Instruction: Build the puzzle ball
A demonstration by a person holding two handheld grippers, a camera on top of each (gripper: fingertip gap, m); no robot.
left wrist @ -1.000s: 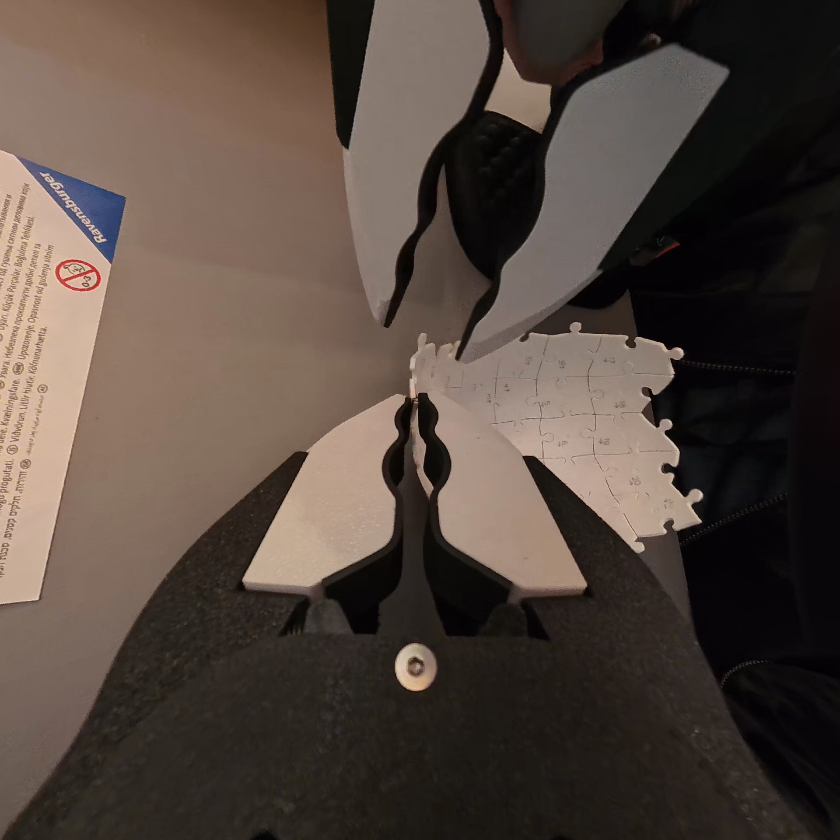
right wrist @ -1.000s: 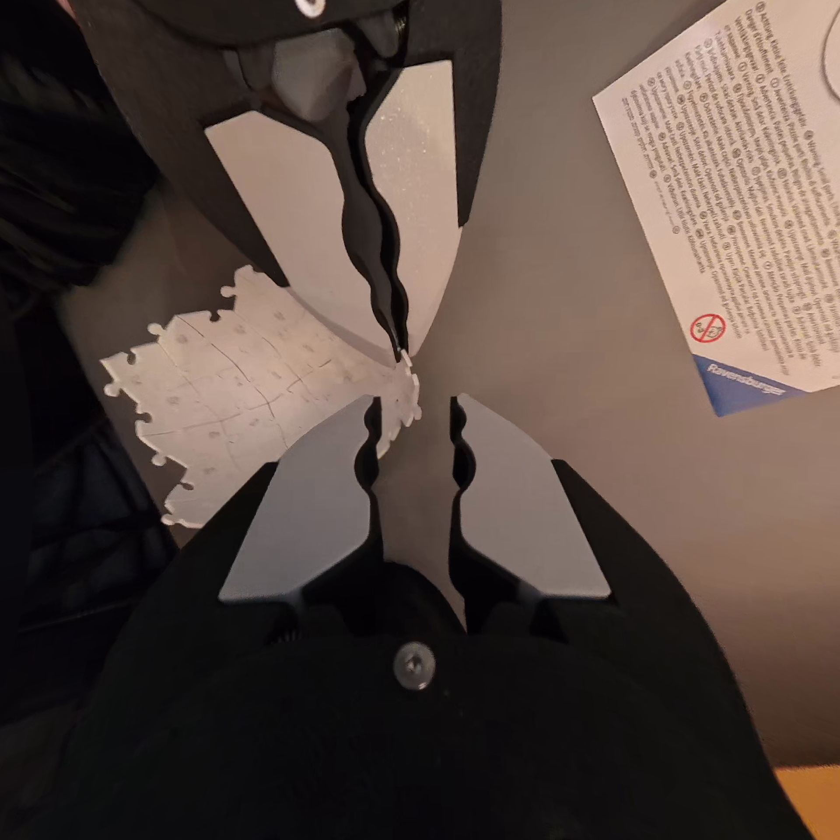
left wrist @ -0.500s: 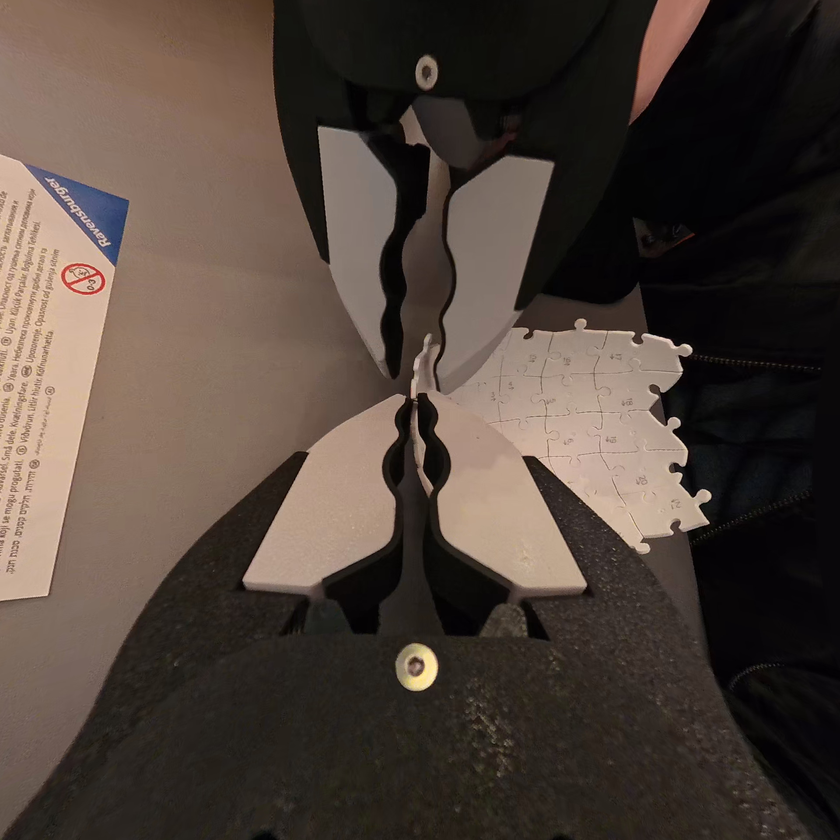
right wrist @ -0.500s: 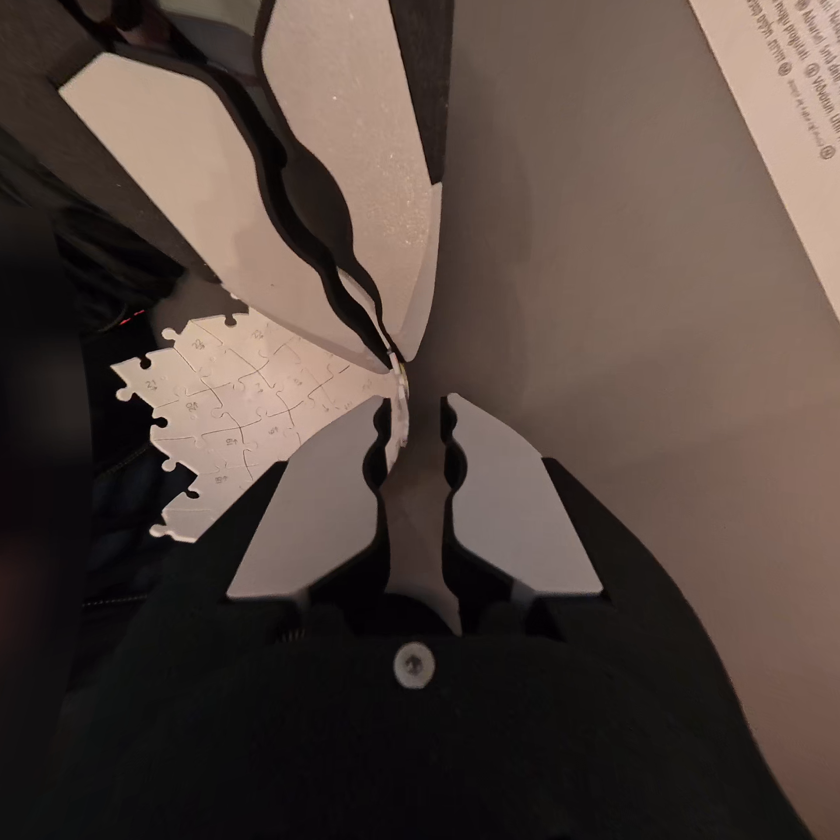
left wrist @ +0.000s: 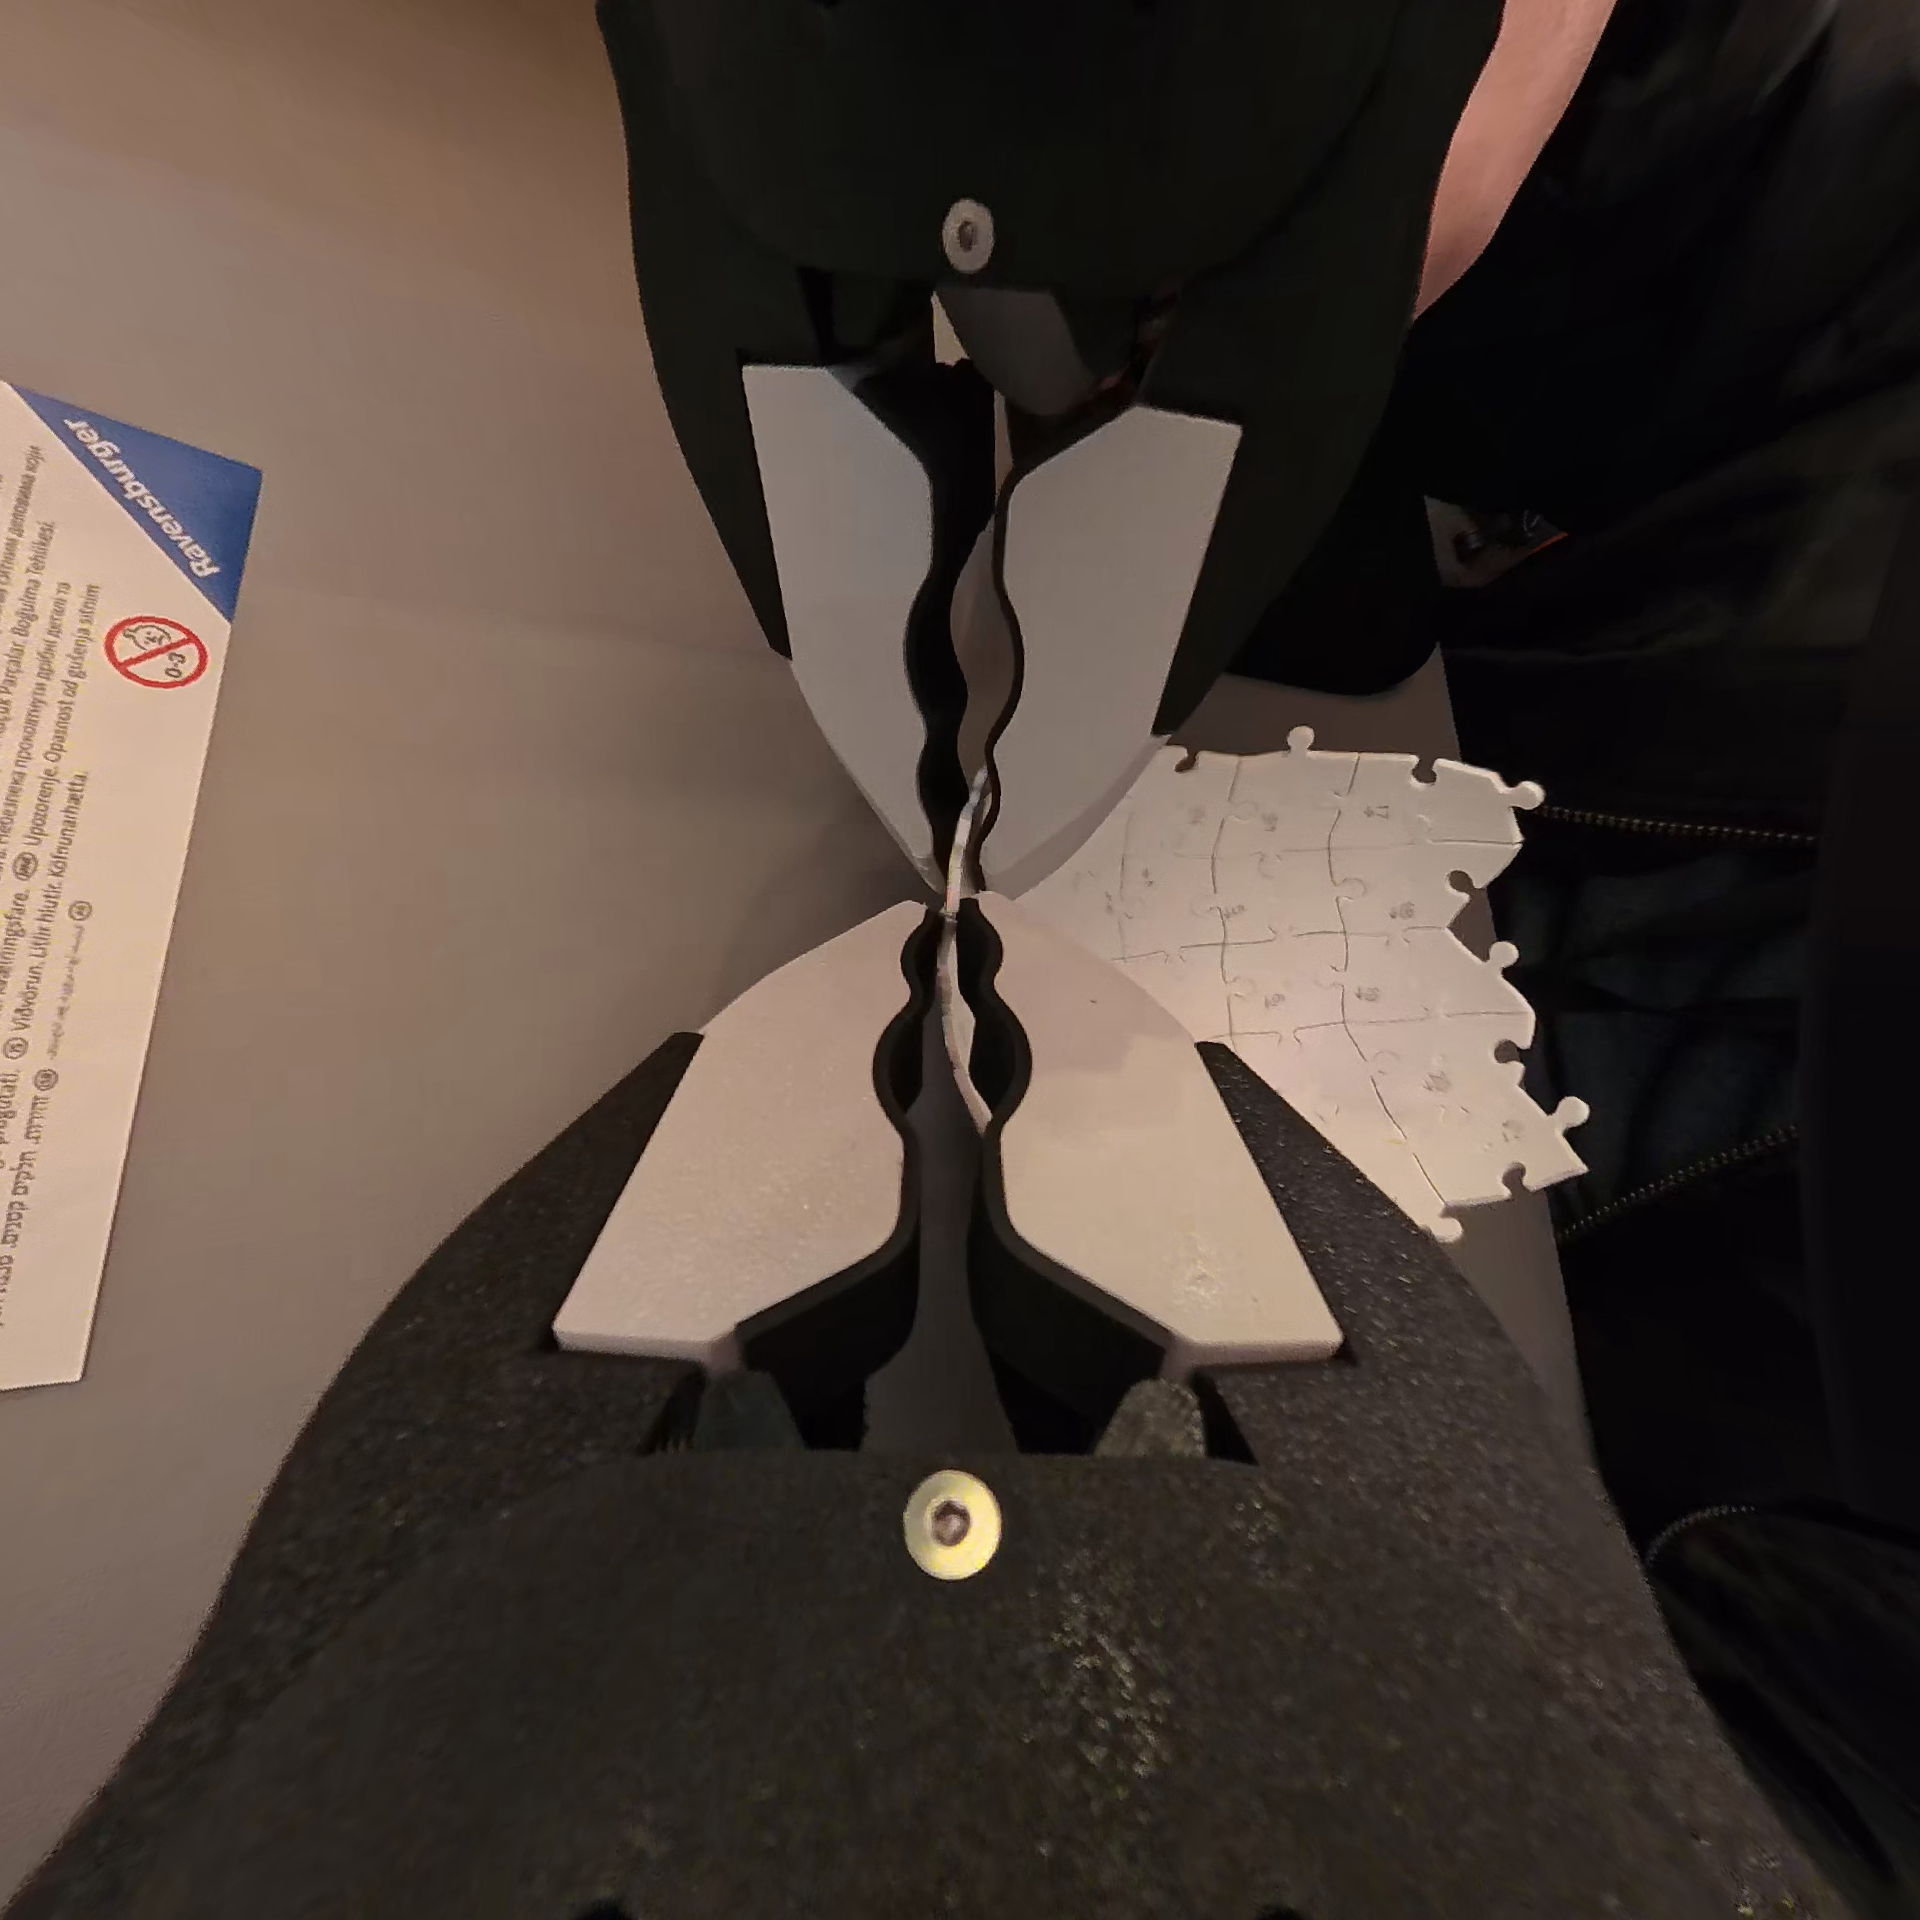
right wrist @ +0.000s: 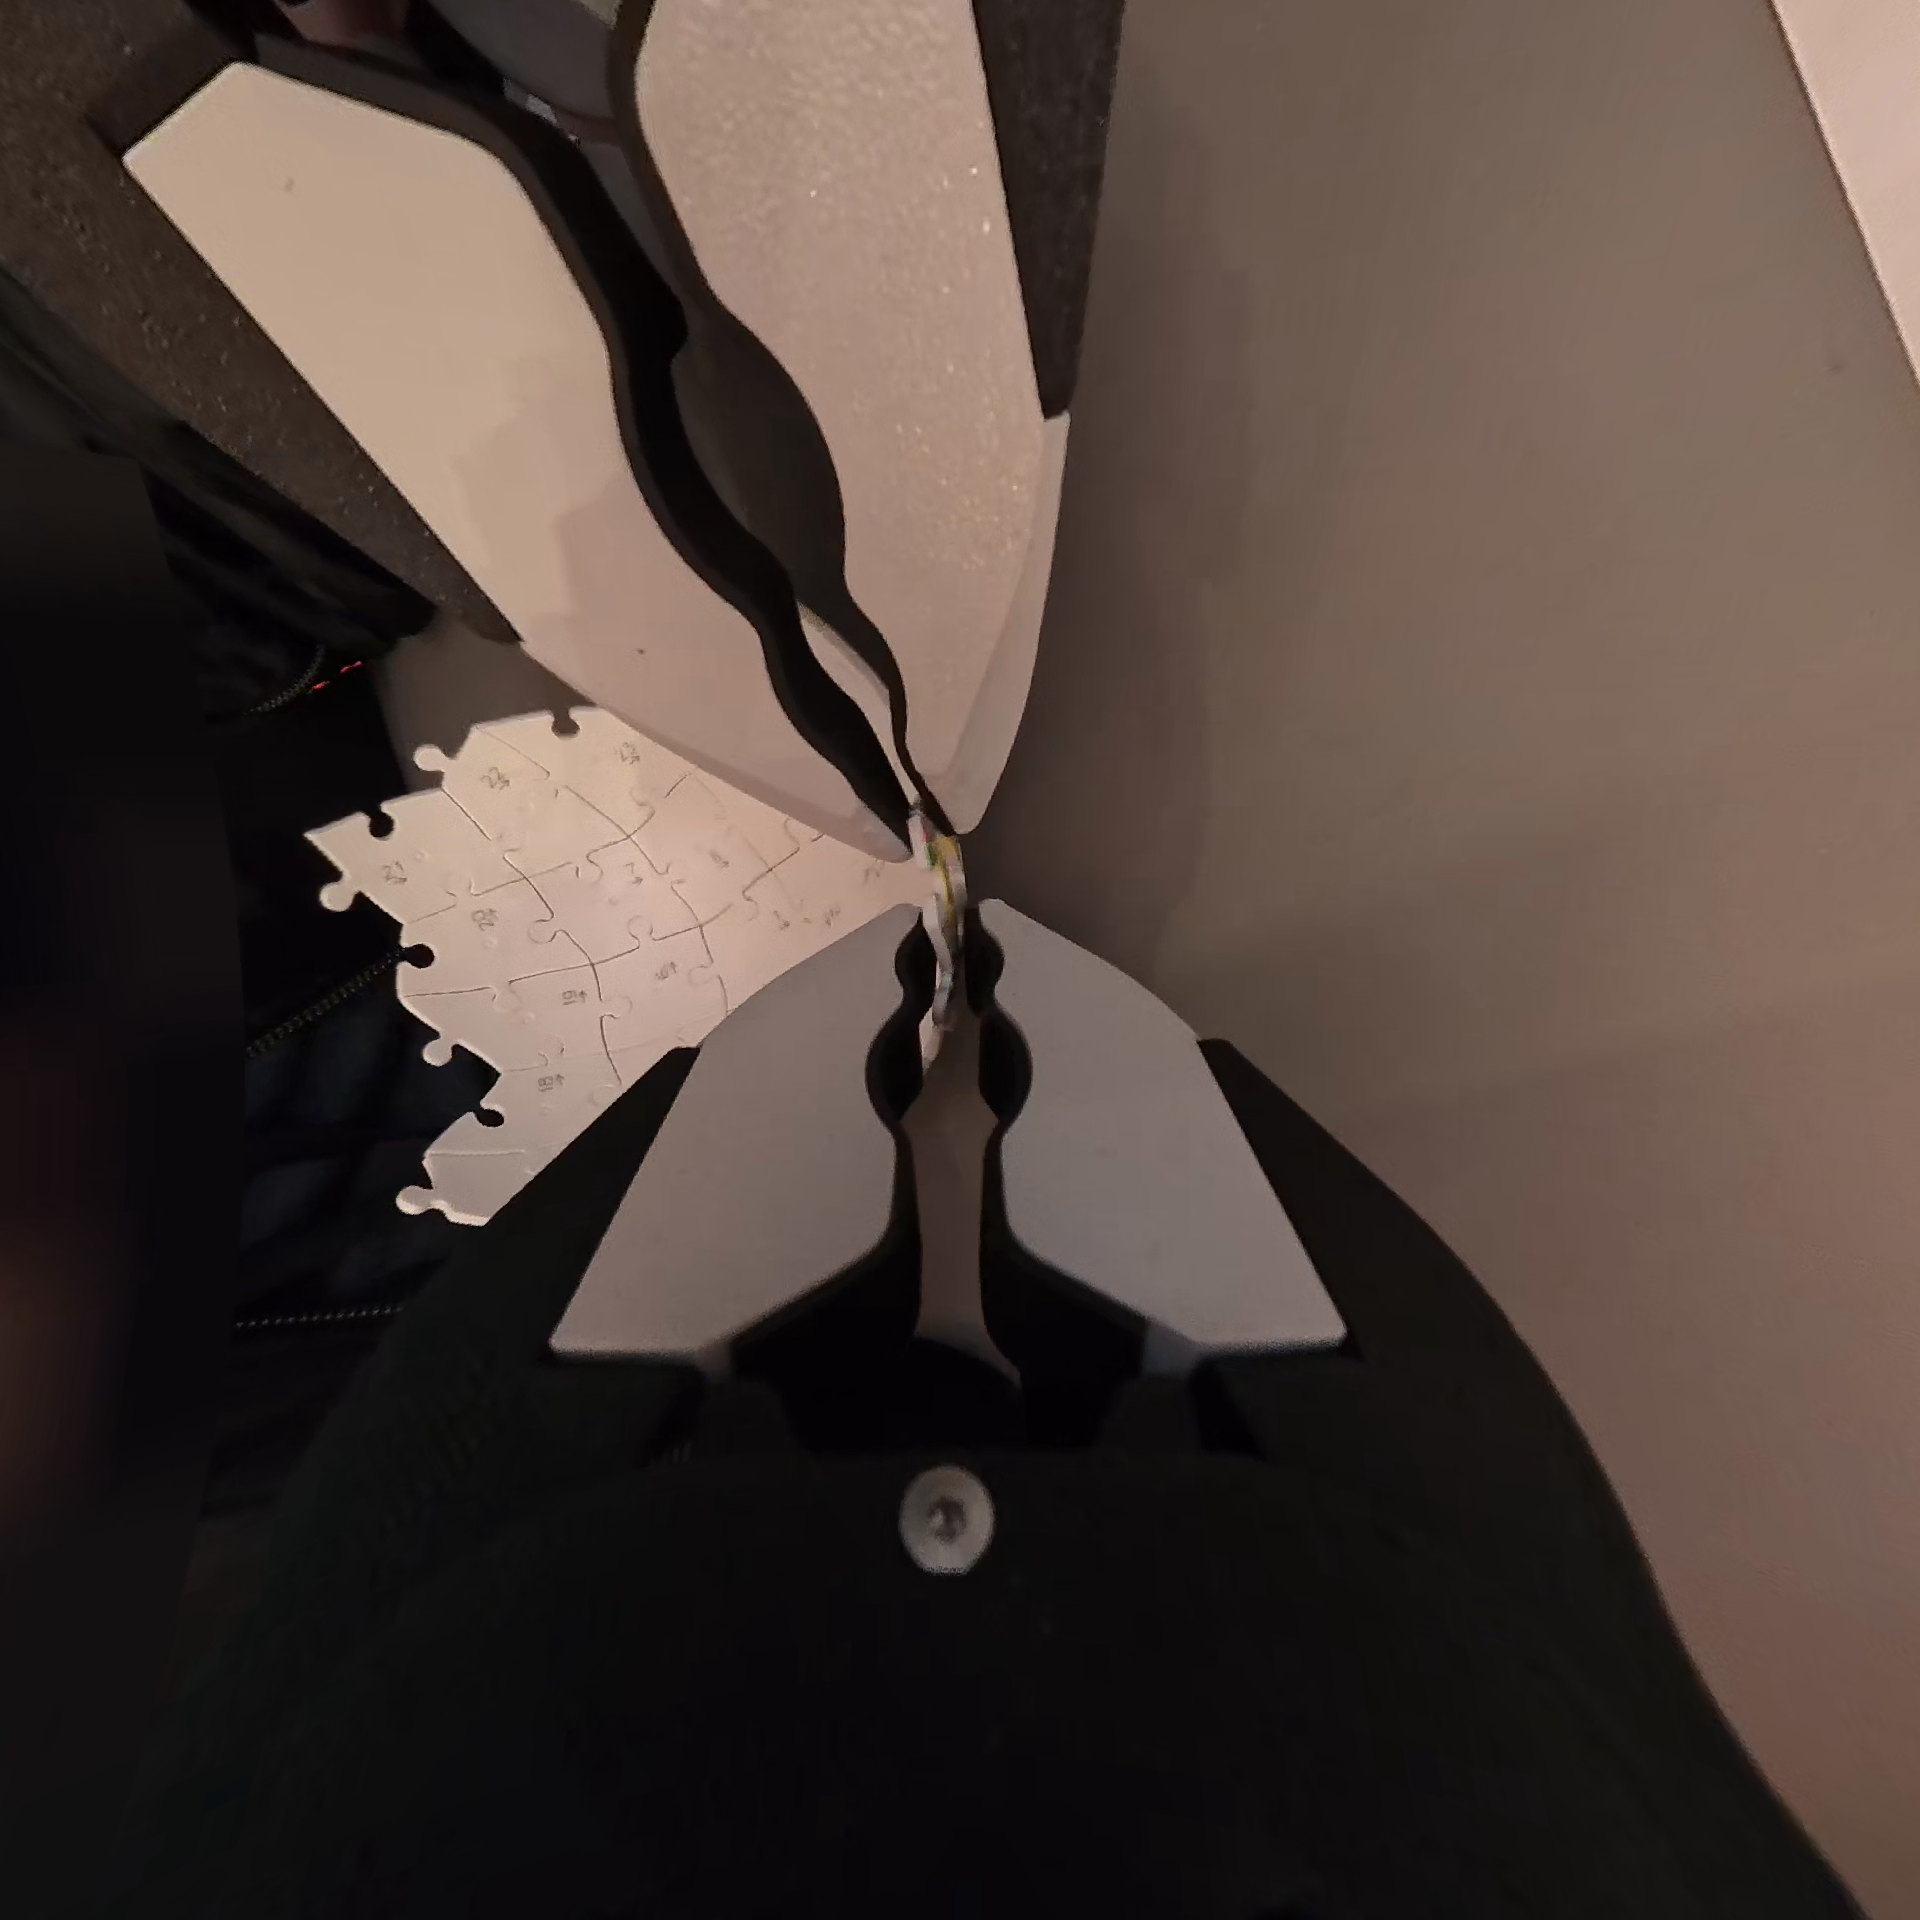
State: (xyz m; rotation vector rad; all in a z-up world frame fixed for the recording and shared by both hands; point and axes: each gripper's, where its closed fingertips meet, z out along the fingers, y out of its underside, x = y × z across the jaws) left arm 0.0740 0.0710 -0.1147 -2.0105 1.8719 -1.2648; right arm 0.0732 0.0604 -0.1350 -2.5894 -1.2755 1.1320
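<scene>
A curved section of joined puzzle pieces [left wrist: 1330, 966] shows its white back. It is held on edge over the grey table and fans out to the right. My left gripper [left wrist: 948, 914] is shut on its near edge. My right gripper [left wrist: 964, 868] comes in from the top, tip to tip with the left, and is shut on the same edge just beyond. In the right wrist view the right gripper [right wrist: 943, 914] pinches the edge. The puzzle section [right wrist: 582, 935] spreads to the left. The left gripper [right wrist: 920, 831] reaches in from the upper left.
A white printed leaflet [left wrist: 94, 831] with a blue corner lies on the grey table [left wrist: 468, 520] to the left; its edge shows in the right wrist view [right wrist: 1881, 104]. The table edge and a person's dark clothing [left wrist: 1714, 935] are on the right. Less than 4 cm separates the two grippers' tips.
My right gripper has swung in line with the left, moved onto the puzzle's edge and closed on it. The left gripper has kept its hold and place.
</scene>
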